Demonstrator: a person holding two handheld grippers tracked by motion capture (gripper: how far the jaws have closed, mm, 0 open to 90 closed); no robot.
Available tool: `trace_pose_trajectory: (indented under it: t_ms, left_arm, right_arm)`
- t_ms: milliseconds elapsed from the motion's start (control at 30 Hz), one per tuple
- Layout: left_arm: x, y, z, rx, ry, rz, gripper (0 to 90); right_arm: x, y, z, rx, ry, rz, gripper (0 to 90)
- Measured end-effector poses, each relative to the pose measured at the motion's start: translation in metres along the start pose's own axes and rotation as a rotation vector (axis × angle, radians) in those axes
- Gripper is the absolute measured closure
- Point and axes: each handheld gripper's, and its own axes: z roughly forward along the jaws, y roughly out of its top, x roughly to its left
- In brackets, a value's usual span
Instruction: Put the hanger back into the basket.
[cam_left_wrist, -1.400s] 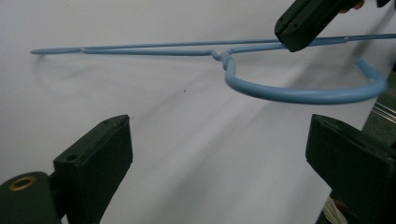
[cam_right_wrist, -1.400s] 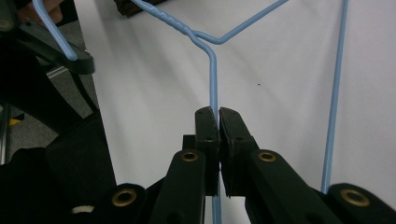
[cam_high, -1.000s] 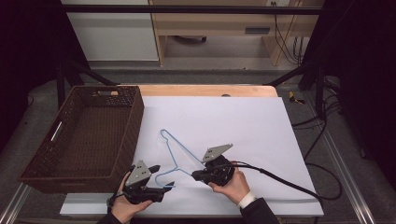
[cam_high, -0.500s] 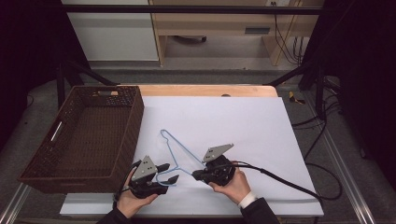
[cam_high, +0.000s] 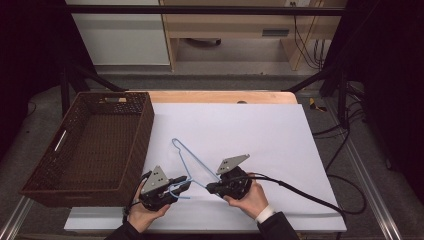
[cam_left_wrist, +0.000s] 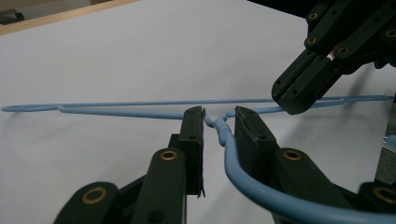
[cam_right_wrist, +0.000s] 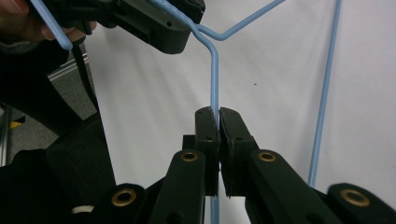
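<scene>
A brown wicker basket (cam_high: 85, 145) is sitting at the left of the worktop (cam_high: 260, 130), partly overhanging its white sheet, with its near wall close to the person's left hand (cam_high: 145, 212).

Just right of the basket, the left tongs (cam_high: 182, 184) are lying low over the sheet, pointing right. In the left gripper view their jaws have just been closing around the twisted neck of the blue hanger (cam_left_wrist: 140, 108), where the hook stem meets the two shoulders. The neck is standing between the pads with a sliver of white sheet showing on each side, so the pads are not yet pressing and these tongs are standing released. The hook is curving back toward the camera, along the inside of the right-hand jaw.

The hanger (cam_high: 187, 160) is lying flat on the sheet between the two hands, its long bar running up and away toward the middle of the worktop and its neck at the near edge.

Right of it, the right tongs (cam_high: 210, 188) are pointing left, and the right hand (cam_high: 250, 197) is gripping them from behind, a cable trailing off to the right. In the right gripper view these tongs (cam_right_wrist: 217, 112) are clenched on one wire shoulder of the hanger (cam_right_wrist: 215, 74), which is running straight out from between the pads toward the neck.
</scene>
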Motion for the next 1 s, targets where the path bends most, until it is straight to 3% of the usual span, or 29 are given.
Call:
trace_pose_trajectory:
  t_ms: [133,533,667,833,1000]
  left_arm:
    - [-0.001,0.001,0.000,-0.003,-0.006,-0.003,82.4]
    - [-0.010,0.008,0.004,0.029,0.044,0.024,84.8]
    - [-0.011,0.011,0.004,0.034,0.054,0.013,84.8]
    - [-0.011,0.012,0.005,0.037,0.059,0.006,84.8]
    - [-0.013,0.013,0.005,0.039,0.063,0.002,84.8]
  right_arm:
    - [0.000,-0.001,0.001,0.009,-0.002,0.007,87.4]
    - [0.002,-0.003,0.003,0.034,-0.022,0.003,86.3]
    - [0.004,-0.002,-0.002,0.053,-0.065,-0.014,74.6]
    - [0.010,0.001,-0.008,0.016,-0.145,-0.039,57.6]
    - [0.016,0.003,0.006,0.065,-0.168,-0.044,56.4]
